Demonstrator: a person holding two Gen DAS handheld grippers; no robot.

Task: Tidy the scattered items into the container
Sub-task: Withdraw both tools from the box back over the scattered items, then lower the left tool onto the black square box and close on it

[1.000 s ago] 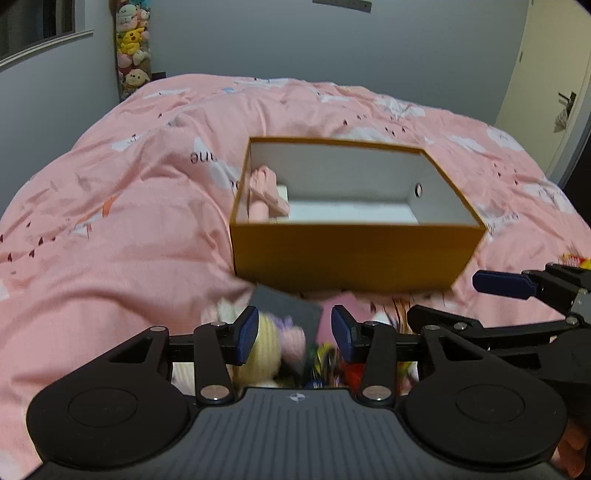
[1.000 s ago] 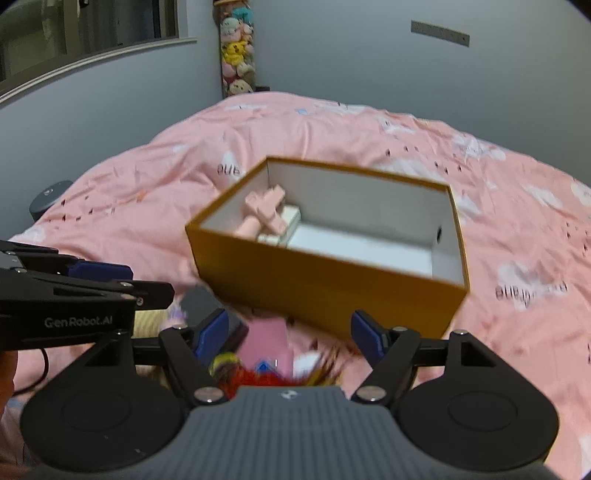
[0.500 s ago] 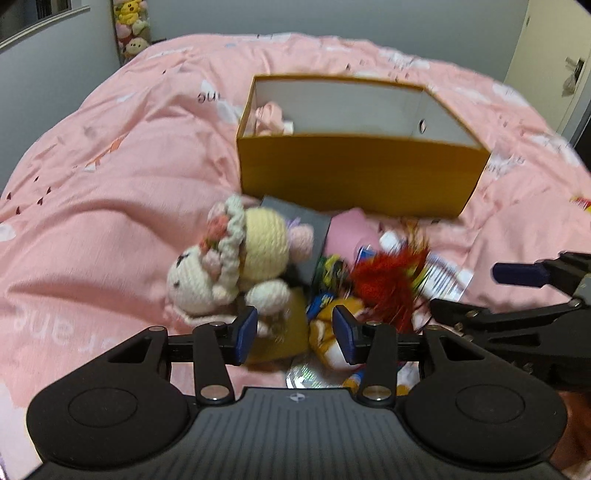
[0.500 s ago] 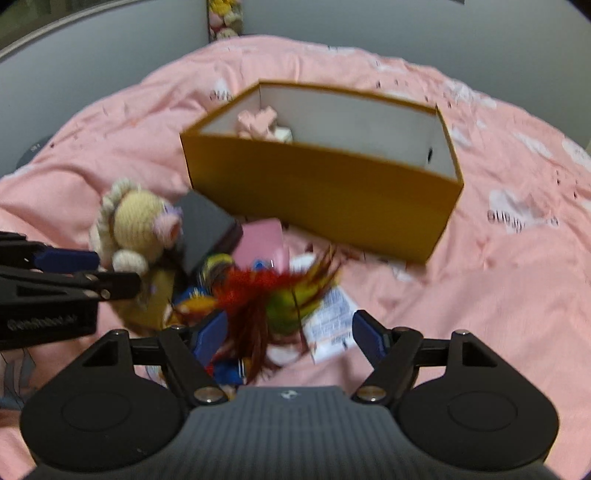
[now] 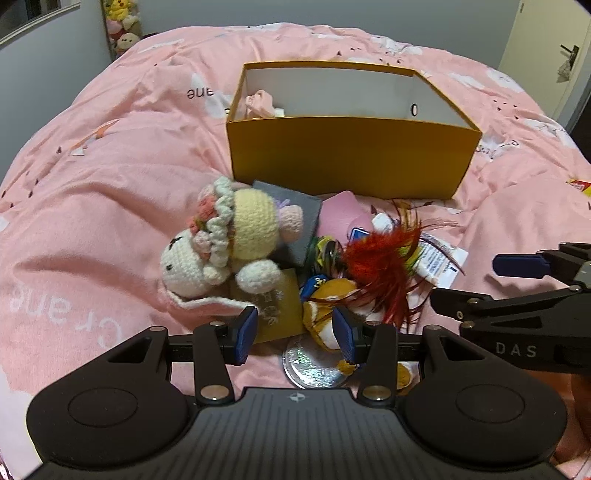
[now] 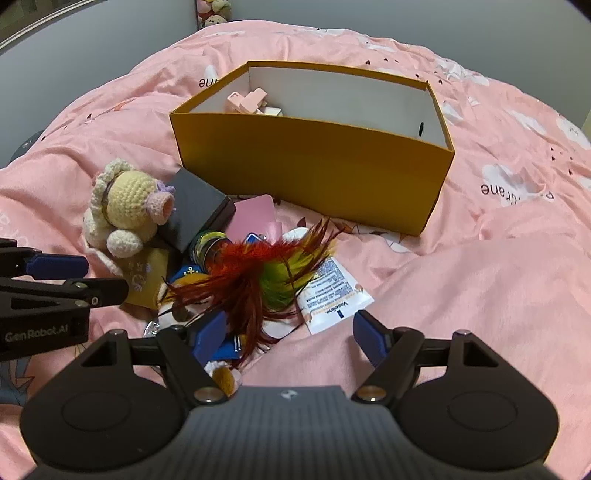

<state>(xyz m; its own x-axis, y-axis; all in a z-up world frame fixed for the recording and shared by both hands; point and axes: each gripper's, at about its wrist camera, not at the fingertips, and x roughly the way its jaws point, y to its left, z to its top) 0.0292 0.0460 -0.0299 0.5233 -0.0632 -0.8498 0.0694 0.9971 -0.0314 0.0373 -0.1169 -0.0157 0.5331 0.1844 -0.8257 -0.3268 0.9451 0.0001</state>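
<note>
An open orange box [image 5: 351, 158] [image 6: 314, 170] stands on the pink duvet with a pink clip [image 6: 247, 101] inside at its left end. In front of it lies a pile: a crochet doll [image 5: 225, 251] [image 6: 129, 206], a dark grey case [image 5: 299, 218], a pink card [image 6: 255, 218], red feathers [image 5: 380, 262] [image 6: 251, 277], a white Vaseline tube [image 6: 332, 295], a gold card [image 5: 277, 310] and a small orange-and-white plush [image 5: 328, 295]. My left gripper [image 5: 295, 328] hovers open over the gold card and the plush. My right gripper [image 6: 290, 332] stands open just short of the feathers and the tube.
The pink duvet [image 5: 92, 184] rises in a fold to the right of the pile. A silver disc [image 5: 310, 365] lies under the left gripper. Plush toys [image 5: 118, 22] stand by the far wall, and a door [image 5: 554, 55] is at the far right.
Both grippers have tipped downward and sunk toward the bed. The pile, mostly hidden before, now fills the lower middle of both views. Neither gripper has taken hold of anything.
</note>
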